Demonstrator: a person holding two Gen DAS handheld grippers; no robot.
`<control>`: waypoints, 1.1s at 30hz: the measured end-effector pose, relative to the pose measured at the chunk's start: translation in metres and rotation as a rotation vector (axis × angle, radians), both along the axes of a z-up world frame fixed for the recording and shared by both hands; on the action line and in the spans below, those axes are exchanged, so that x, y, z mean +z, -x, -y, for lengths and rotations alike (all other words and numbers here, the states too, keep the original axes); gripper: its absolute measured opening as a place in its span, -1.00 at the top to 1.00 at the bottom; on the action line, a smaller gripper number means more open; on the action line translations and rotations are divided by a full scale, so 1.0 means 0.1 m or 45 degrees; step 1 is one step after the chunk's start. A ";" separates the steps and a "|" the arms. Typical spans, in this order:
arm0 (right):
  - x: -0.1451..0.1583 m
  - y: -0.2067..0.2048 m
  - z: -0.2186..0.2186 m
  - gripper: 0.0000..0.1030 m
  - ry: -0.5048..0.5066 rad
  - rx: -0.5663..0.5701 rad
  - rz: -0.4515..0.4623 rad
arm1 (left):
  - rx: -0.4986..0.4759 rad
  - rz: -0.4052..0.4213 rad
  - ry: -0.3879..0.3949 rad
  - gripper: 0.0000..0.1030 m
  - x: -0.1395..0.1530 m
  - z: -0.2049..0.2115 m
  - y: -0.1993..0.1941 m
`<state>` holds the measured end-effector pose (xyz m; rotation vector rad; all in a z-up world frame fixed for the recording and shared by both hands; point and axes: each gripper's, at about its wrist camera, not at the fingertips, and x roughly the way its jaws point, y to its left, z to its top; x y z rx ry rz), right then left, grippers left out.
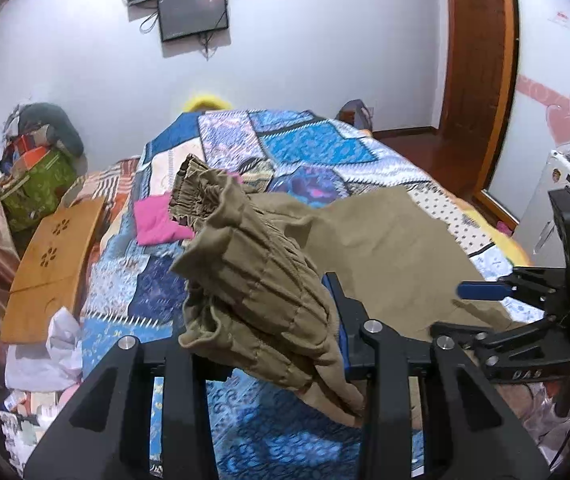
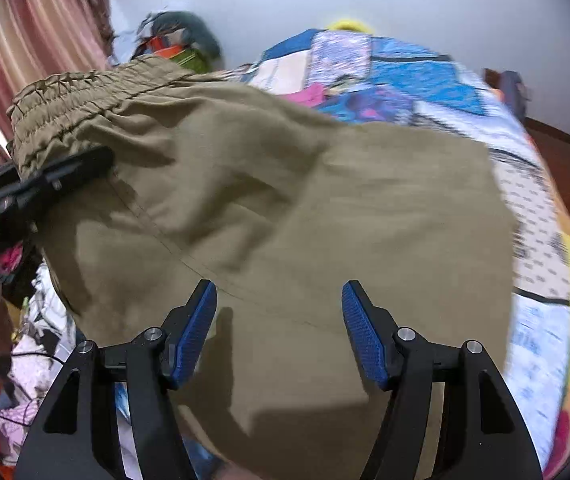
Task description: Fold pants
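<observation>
Khaki pants (image 1: pixel 253 280), elastic waistband bunched and lifted off the patchwork quilt (image 1: pixel 309 144); left gripper (image 1: pixel 269 344) clamped on that waistband, rest trailing right across the bed. Right wrist view: pants (image 2: pixel 285 208) spread flat below, waistband far left; right gripper (image 2: pixel 279 320) over the cloth, jaws apart, holding nothing.

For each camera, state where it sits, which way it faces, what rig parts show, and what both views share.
Left wrist: sits on the left gripper, faces along the bed toward the wall; its fingers clamp the pants' waistband; the right gripper shows at right.
Right wrist: sits on the right gripper, open over the pants; the left gripper shows at left.
Shared: pants, bed, each other's gripper.
</observation>
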<state>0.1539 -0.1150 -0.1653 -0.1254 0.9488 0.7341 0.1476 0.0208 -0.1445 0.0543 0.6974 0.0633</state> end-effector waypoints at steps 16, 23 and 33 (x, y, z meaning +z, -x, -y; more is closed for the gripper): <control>-0.35 -0.02 1.12 -0.19 0.078 -0.294 -0.074 | -0.271 -0.039 0.053 0.46 0.17 0.82 -0.34; -0.40 -0.01 1.17 -0.19 0.043 -0.282 -0.092 | -0.390 -0.143 0.041 0.46 -0.02 1.21 -0.55; -0.45 -0.03 1.21 -0.19 0.001 -0.281 -0.103 | -0.503 -0.329 0.090 0.46 -0.42 1.55 -0.67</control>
